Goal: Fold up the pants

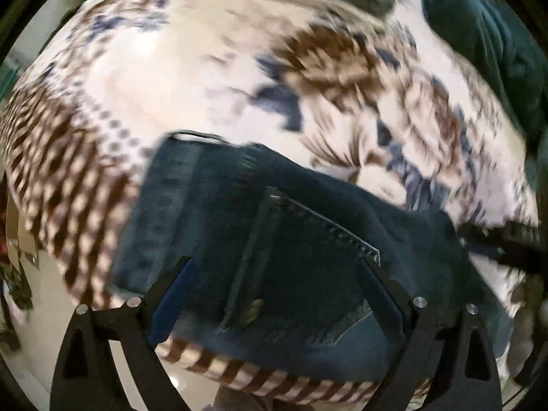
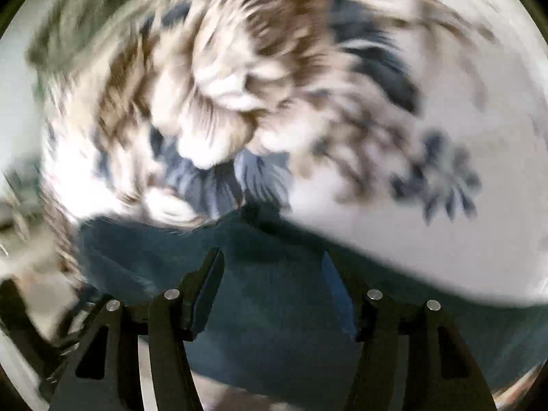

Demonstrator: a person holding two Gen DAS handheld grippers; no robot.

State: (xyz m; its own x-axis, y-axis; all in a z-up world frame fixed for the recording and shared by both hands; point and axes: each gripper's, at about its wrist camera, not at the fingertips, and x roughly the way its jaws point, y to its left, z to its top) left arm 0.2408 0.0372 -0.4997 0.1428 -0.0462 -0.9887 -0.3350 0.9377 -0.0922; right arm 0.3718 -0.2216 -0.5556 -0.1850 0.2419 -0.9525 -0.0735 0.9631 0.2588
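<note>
Dark blue denim pants [image 1: 274, 239] lie bunched on a bed near its front edge, back pocket and waistband up. My left gripper [image 1: 279, 263] is open, its fingers wide apart just above the pocket area. In the right wrist view the pants [image 2: 274, 291] fill the lower middle, blurred. My right gripper [image 2: 272, 260] is open over the denim, with no cloth between its fingers. The other gripper's black frame [image 1: 507, 243] shows at the right edge of the left wrist view.
A white bedspread [image 1: 171, 85] with brown and blue flowers and a brown checked border covers the bed. A dark green cloth [image 1: 486, 41] lies at the far right. Pale floor [image 1: 34, 308] shows past the bed's front edge.
</note>
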